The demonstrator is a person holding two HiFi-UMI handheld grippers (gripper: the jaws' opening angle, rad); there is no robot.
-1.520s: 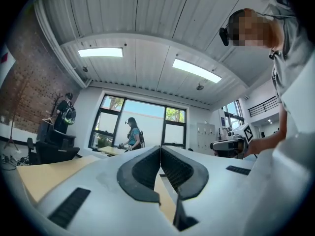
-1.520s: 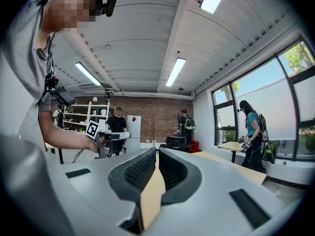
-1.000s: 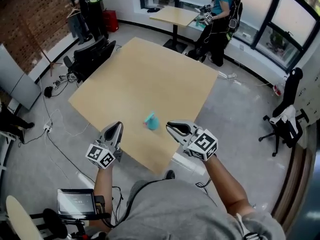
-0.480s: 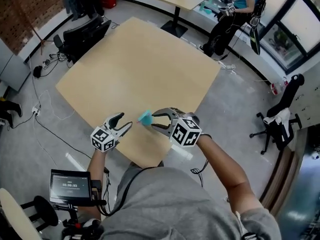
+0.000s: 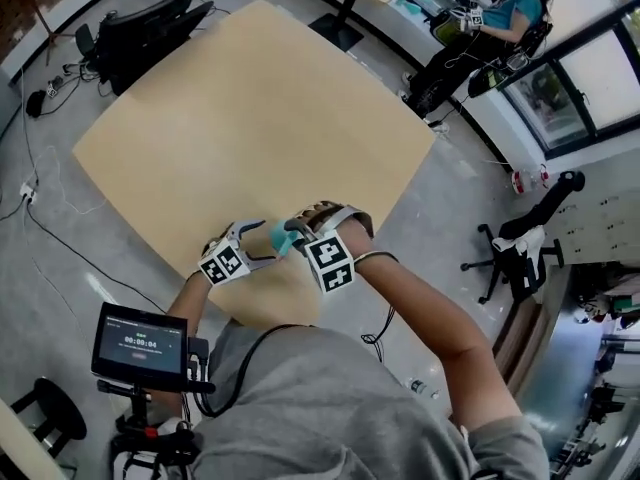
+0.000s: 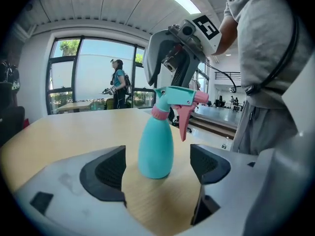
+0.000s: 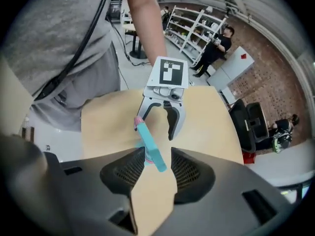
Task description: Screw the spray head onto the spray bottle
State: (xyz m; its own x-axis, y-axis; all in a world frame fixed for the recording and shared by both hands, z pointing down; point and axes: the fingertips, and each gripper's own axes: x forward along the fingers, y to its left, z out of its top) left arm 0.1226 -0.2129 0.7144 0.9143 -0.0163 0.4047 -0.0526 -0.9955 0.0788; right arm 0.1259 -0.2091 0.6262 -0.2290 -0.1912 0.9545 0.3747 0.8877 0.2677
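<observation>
A teal spray bottle (image 6: 155,151) stands upright near the front edge of the wooden table (image 5: 250,118), its teal spray head (image 6: 179,96) with a pink trigger sitting on the neck. My left gripper (image 6: 157,155) lies low and nearly level. Its jaws have just been opening and now stand wide on either side of the bottle's body without touching it. My right gripper (image 7: 158,159) points steeply down over the spray head (image 7: 150,149). Its jaws have also just been opening, and the head lies between the pads, not pressed by both. In the head view both grippers meet at the bottle (image 5: 283,238).
The table's front edge runs just below the bottle. A tablet on a stand (image 5: 140,338) is at my lower left. An office chair (image 5: 515,253) stands on the floor to the right. Another person (image 5: 500,13) sits by a second table at the back.
Both grippers came down and inward from in front of me to the bottle, and both went from shut to open. The right one rolled to point downward over the spray head.
</observation>
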